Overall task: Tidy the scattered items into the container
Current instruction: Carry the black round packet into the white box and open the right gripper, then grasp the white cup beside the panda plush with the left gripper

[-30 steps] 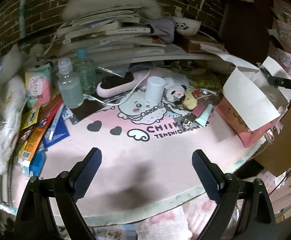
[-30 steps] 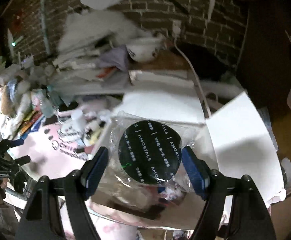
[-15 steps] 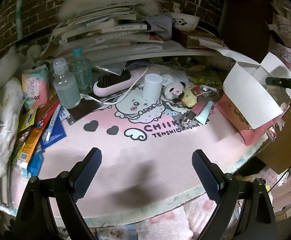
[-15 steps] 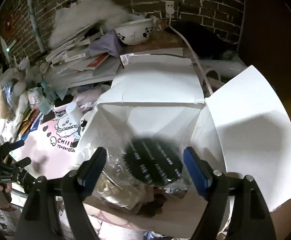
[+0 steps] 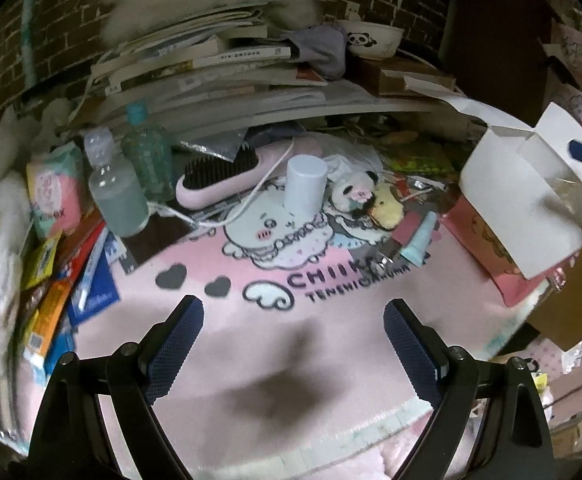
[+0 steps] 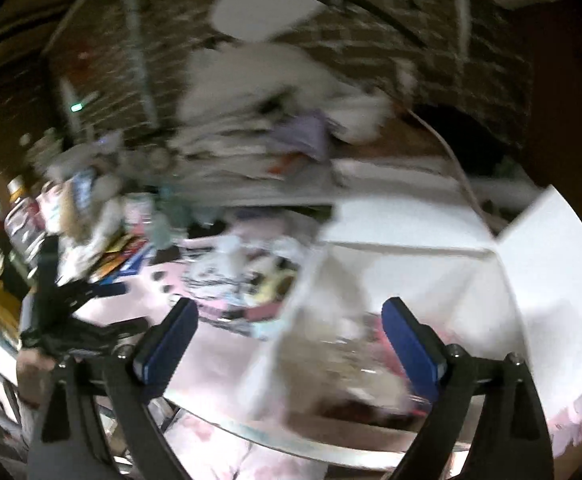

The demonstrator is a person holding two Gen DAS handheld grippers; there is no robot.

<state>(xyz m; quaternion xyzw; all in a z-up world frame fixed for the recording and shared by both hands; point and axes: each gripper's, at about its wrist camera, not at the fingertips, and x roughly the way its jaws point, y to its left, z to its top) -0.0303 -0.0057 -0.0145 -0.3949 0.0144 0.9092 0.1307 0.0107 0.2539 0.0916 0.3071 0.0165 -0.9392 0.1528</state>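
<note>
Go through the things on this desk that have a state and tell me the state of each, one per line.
White cardboard box: flaps open, upright.
Left gripper: jaws open, holding nothing.
Right gripper: jaws open, holding nothing.
Pale blue cylinder: standing upright.
Clear plastic bottle: capped, upright.
Teal tube: lying flat.
Pink hairbrush: lying down, bristles up.

The bench [image 5: 331,364] is covered by a pink cartoon-printed mat, bare along its near part. On it stand a white cylinder [image 5: 305,185] and two clear bottles [image 5: 117,196], with a pink hairbrush [image 5: 227,178] and white cable between. A panda plush [image 5: 353,196], a yellow plush [image 5: 387,210] and a mint tube [image 5: 421,240] lie further right. The open white box [image 5: 523,204] sits at the right edge, perhaps on a pink bag. Packets pile along the left edge.
</note>
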